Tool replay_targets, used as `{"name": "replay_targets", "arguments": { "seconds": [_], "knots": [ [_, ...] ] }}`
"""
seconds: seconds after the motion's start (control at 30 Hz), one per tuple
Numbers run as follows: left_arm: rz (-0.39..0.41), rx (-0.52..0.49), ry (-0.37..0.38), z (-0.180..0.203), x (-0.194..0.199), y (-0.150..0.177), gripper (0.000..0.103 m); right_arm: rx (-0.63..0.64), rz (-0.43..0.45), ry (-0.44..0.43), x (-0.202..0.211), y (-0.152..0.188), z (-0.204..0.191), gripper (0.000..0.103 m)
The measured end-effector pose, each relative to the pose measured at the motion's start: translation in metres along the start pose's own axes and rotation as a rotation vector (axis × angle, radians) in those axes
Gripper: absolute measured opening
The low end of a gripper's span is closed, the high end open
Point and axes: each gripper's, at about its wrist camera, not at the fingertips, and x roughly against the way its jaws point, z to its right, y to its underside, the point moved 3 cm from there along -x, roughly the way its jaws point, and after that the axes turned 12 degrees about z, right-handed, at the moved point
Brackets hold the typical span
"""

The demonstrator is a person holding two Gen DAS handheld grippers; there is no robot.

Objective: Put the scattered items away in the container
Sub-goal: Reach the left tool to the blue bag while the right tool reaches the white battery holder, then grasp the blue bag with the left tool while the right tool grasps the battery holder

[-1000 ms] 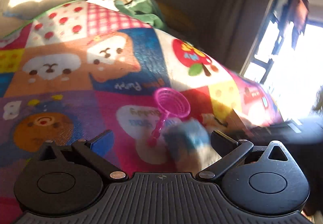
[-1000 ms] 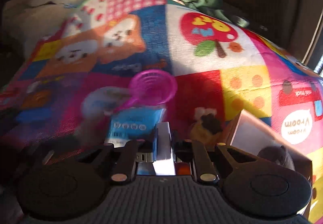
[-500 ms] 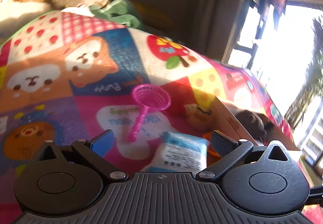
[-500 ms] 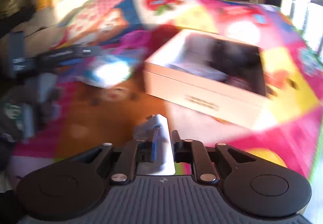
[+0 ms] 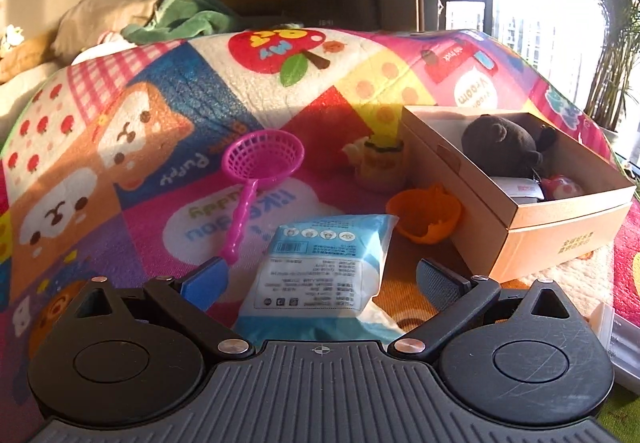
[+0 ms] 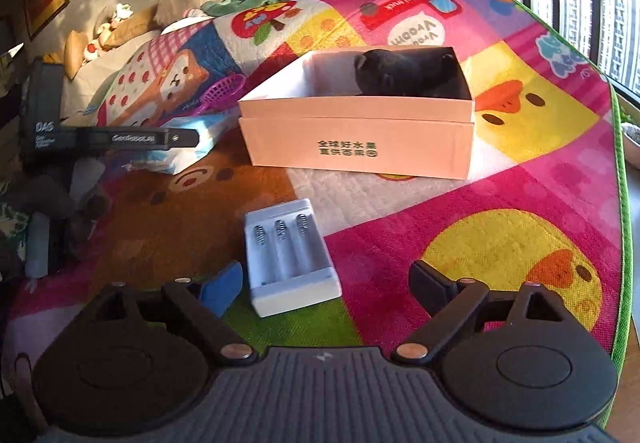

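Scattered items lie on the play mat [image 5: 168, 235]. Left gripper [image 5: 320, 281] spread wide, holding nothing, with a blue-white packet [image 5: 324, 267] between its fingers. Right gripper [image 6: 326, 283] also wide and unladen, over a white battery charger [image 6: 290, 255]. Farther out: pink toy strainer [image 5: 260, 171], orange cup [image 5: 426, 213], then the cardboard box [image 6: 360, 147] holding a dark plush toy [image 5: 500, 141].

Plush toy [image 5: 500, 139] in box [image 5: 568, 219], packet [image 5: 320, 267] left.

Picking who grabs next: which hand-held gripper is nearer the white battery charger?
Right. The right hand-held gripper is open with the battery charger between its fingers. The left hand-held gripper sits over the blue packet, off to the side.
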Motion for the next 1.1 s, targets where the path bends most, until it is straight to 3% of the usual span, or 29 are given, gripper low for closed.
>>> {"name": "replay_targets", "arguments": {
  "seconds": [0.03,0.07,0.2,0.3,0.43,0.5,0.6,0.77,0.87,1.0,1.1],
  "knots": [
    [-0.006,-0.008,-0.001,0.002,0.001,0.000,0.070,0.034,-0.004,-0.004,-0.001,0.001,-0.006,0.095],
    [-0.018,-0.024,-0.009,0.004,0.002,0.000,0.064,0.070,-0.010,0.006,-0.002,0.001,-0.009,0.097],
    [-0.023,-0.044,0.012,0.009,0.013,0.003,0.064,0.176,-0.027,0.095,-0.009,0.002,-0.007,0.097],
    [-0.033,-0.001,0.062,0.015,0.029,0.005,0.065,0.225,-0.003,0.198,-0.008,-0.001,0.006,0.098],
    [-0.024,0.060,0.154,0.032,0.052,0.010,0.076,0.302,0.035,0.359,-0.008,-0.003,0.022,0.098],
    [-0.025,0.069,0.183,0.042,0.059,0.014,0.079,0.257,0.037,0.323,-0.006,-0.006,0.024,0.103],
    [-0.030,0.057,0.186,0.051,0.062,0.019,0.095,0.175,0.013,0.212,-0.007,-0.008,0.018,0.103],
    [-0.038,0.042,0.168,0.053,0.055,0.013,0.100,0.020,-0.075,0.141,-0.021,-0.003,0.017,0.103],
    [-0.069,0.062,0.239,0.054,0.056,0.010,0.101,-0.012,-0.052,0.145,-0.019,-0.001,0.018,0.103],
    [-0.086,0.132,0.406,0.061,0.064,0.007,0.102,-0.006,-0.050,0.149,-0.020,0.001,0.017,0.103],
    [-0.030,0.123,0.412,0.060,0.071,0.000,0.102,0.011,-0.056,0.146,-0.020,0.001,0.016,0.103]
  ]
}}
